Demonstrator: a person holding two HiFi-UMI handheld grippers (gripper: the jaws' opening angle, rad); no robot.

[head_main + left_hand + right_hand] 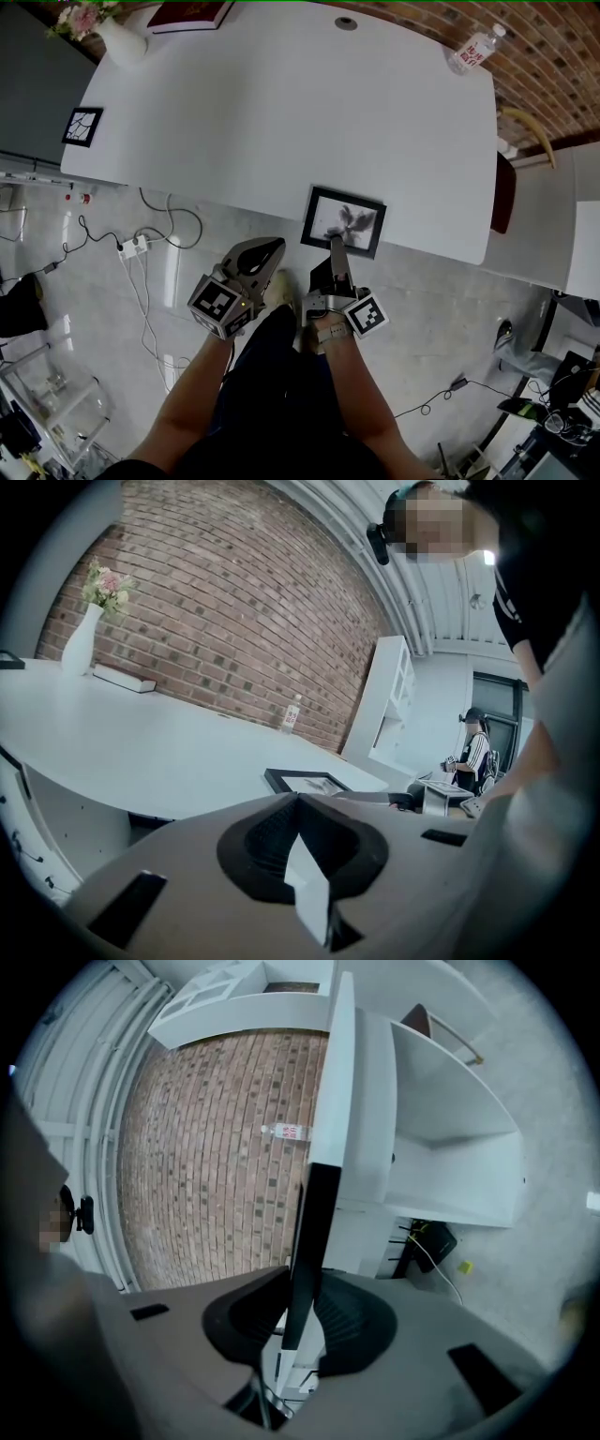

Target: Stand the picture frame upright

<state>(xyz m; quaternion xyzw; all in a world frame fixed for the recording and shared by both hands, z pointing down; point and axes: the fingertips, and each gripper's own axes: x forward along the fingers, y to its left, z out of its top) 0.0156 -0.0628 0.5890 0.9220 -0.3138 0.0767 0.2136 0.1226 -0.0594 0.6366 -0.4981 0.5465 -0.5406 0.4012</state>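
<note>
In the head view, the picture frame [343,222] is seen lying flat on the white counter [281,122], close to the near edge. The right gripper [336,246] is held out to the frame's near side and meets it there. The left gripper [265,251] is held just beside it, off the counter and over the floor [441,309]. A vase [122,42] with flowers, a dark red book [192,13] and a water bottle [476,49] are set far back on the counter.

In the left gripper view, the fingers [258,846] are pressed together and nothing is held by them. The frame is seen flat on the counter past them, and a brick wall [234,602] is seen behind.

In the right gripper view, everything is turned on its side. The black edge of the frame is seen between the fingers [246,1321], and it is clamped by them.
</note>
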